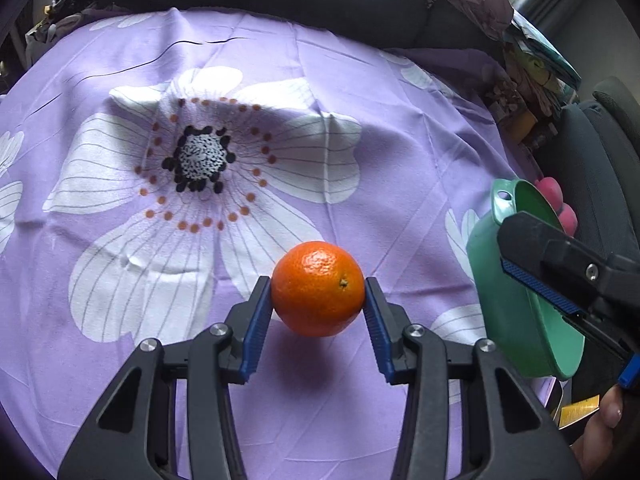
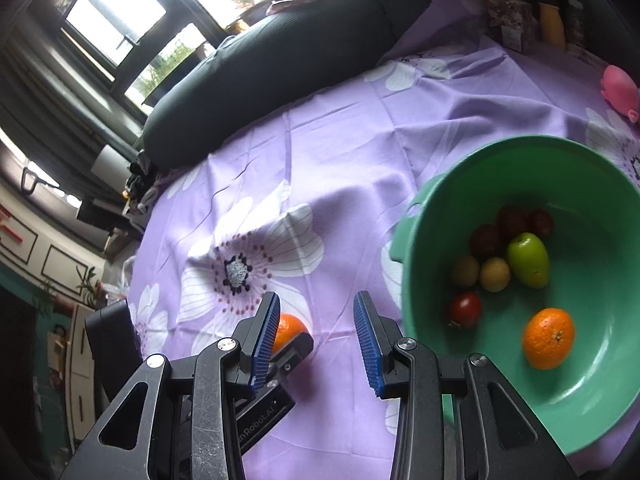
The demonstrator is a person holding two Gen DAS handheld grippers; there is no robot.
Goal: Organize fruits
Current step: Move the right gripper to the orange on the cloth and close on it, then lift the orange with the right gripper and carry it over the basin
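Note:
My left gripper (image 1: 318, 312) is shut on an orange (image 1: 318, 289) and holds it just above the purple flowered cloth (image 1: 200, 80). The orange also shows in the right wrist view (image 2: 290, 330), partly hidden behind my right finger. A green bowl (image 2: 472, 184) stands to the right; it holds another orange (image 2: 548, 338), a green fruit (image 2: 528, 259), and several small red and yellowish fruits. In the left wrist view the bowl (image 1: 500, 288) is at the right edge. My right gripper (image 2: 316, 336) is open and empty, above the cloth just left of the bowl.
A dark cushion (image 2: 260, 68) lies along the cloth's far edge. A pink toy (image 2: 620, 88) sits beyond the bowl. Boxes and clutter (image 2: 520, 20) stand at the far right corner. A large white flower print (image 1: 200, 160) marks the cloth's middle.

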